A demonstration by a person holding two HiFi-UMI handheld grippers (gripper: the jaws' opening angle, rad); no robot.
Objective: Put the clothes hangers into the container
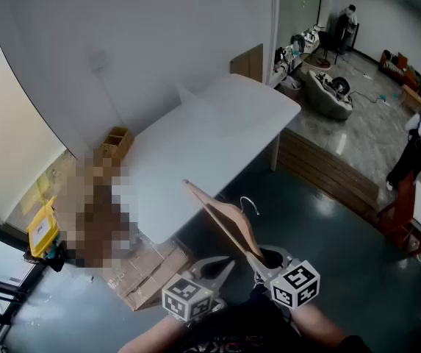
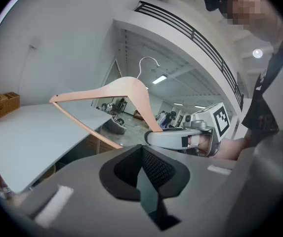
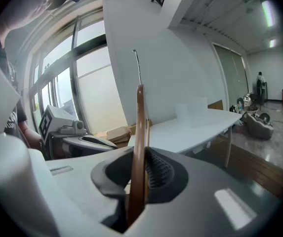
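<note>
A wooden clothes hanger (image 1: 225,215) with a metal hook stands between the pads of my right gripper (image 1: 258,258), which is shut on its lower end. Seen edge-on in the right gripper view, the hanger (image 3: 139,147) rises straight from the gripper (image 3: 140,169). From the left gripper view the hanger (image 2: 126,90) shows side-on above the table. My left gripper (image 1: 221,268) is just left of the right one, its pads together with nothing between them (image 2: 142,167). A translucent container (image 1: 217,109) sits on the white table (image 1: 195,160), well ahead of both grippers.
A wicker basket (image 1: 116,142) stands beyond the table's left end. Flattened cardboard boxes (image 1: 148,271) lie on the floor to my left. A low wooden step (image 1: 328,168) runs along the right, and a yellow object (image 1: 42,230) sits by the window.
</note>
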